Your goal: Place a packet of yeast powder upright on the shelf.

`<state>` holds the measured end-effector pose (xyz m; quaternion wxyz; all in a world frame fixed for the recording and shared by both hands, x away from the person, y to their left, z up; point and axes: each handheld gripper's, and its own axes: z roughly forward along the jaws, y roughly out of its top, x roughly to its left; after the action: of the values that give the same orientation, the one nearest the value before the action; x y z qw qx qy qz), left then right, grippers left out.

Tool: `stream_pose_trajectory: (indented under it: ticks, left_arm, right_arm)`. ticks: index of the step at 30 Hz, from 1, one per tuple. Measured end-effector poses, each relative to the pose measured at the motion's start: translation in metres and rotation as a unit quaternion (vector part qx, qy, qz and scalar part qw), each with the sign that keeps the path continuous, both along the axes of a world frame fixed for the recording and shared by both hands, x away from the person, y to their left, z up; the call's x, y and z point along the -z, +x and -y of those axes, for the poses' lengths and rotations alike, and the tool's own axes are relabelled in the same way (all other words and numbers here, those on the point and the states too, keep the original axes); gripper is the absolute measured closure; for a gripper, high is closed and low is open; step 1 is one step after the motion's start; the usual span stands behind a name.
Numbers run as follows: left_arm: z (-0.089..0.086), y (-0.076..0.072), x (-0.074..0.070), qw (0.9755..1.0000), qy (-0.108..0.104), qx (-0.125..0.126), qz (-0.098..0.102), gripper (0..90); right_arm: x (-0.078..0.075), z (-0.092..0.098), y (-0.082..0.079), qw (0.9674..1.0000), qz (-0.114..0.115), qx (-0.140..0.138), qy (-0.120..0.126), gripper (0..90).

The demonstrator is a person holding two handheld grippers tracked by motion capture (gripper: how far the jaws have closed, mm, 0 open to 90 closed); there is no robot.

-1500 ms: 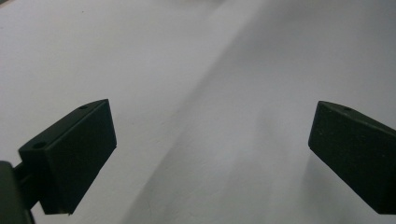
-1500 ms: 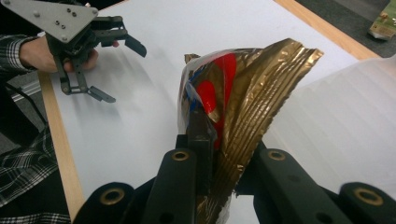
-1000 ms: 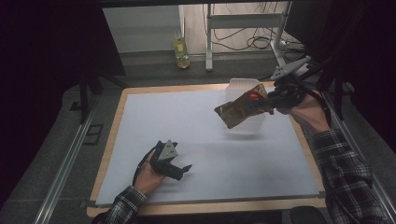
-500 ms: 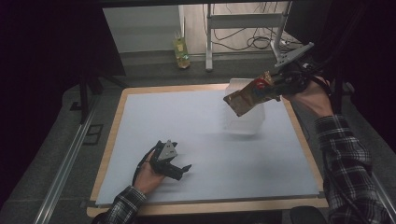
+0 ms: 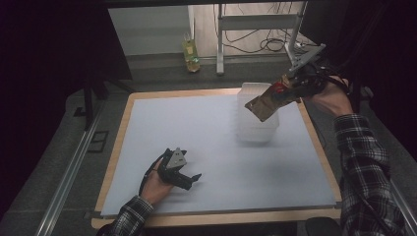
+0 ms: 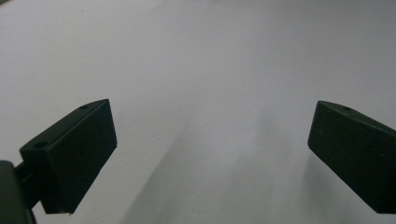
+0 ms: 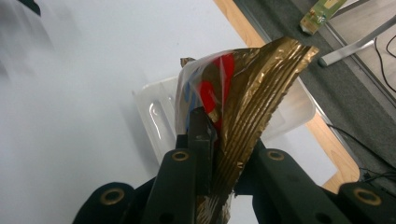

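My right gripper [image 5: 290,89] is raised above the table's far right, shut on a gold foil snack packet [image 5: 268,101] with red print. In the right gripper view the crinkled packet [image 7: 243,102] is pinched between the black jaws. Below it a clear plastic tub [image 5: 255,123] stands on the white mat; its rim [image 7: 154,112] appears behind the packet. My left gripper [image 5: 189,179] rests low on the mat at the front left, open with nothing between its fingers [image 6: 74,154].
A white mat [image 5: 206,142] covers a wooden table [image 5: 118,142]. Past the far edge, a small yellow-green carton [image 5: 191,55] stands on the floor beside metal stand legs and cables. A metal rail [image 5: 69,177] runs along the left side.
My right gripper has lifted the packet up and back toward the far right, over the tub. The left gripper has stayed in place.
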<state>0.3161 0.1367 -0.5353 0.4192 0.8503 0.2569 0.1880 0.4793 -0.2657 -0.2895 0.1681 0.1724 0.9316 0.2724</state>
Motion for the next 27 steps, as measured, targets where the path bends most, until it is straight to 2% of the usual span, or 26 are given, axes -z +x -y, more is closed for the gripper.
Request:
stream_pose_trajectory:
  ticks: [3, 7, 9, 14, 17, 21, 24, 27]
  left_arm:
    - [0.0, 0.0, 0.0, 1.0, 0.004, 0.002, 0.0, 1.4]
    - [0.0, 0.0, 0.0, 1.0, 0.007, 0.004, 0.0, 1.4]
    - [0.0, 0.0, 0.0, 1.0, 0.007, 0.003, 0.001, 1.4]
    - [-0.001, 0.001, 0.001, 1.0, 0.006, 0.001, -0.001, 1.5]
    - [-0.001, 0.0, 0.001, 1.0, 0.006, 0.001, -0.001, 1.5]
    - [-0.001, 0.001, 0.001, 1.0, 0.007, 0.002, -0.002, 1.6]
    - [-0.001, 0.001, 0.001, 1.0, 0.008, 0.003, -0.002, 1.6]
    - [-0.001, 0.001, 0.001, 0.9999, 0.01, 0.003, -0.003, 1.7]
  right_arm:
    - [0.004, 0.0, 0.003, 0.9998, -0.004, -0.007, -0.019, 81.9]
    - [0.009, -0.001, 0.006, 0.9986, 0.003, -0.023, -0.048, 81.9]
    - [0.011, -0.001, 0.008, 0.9983, 0.004, -0.027, -0.052, 81.9]
    - [0.01, -0.005, 0.011, 0.9972, 0.027, -0.034, -0.061, 82.0]
    - [0.011, -0.008, 0.013, 0.9967, 0.017, -0.041, -0.068, 82.1]
    - [0.018, -0.013, 0.016, 0.9939, 0.002, -0.062, -0.091, 82.1]
    - [0.027, -0.02, 0.016, 0.9891, 0.002, -0.087, -0.119, 82.1]
    - [0.039, -0.028, 0.019, 0.9859, -0.005, -0.092, -0.14, 82.1]
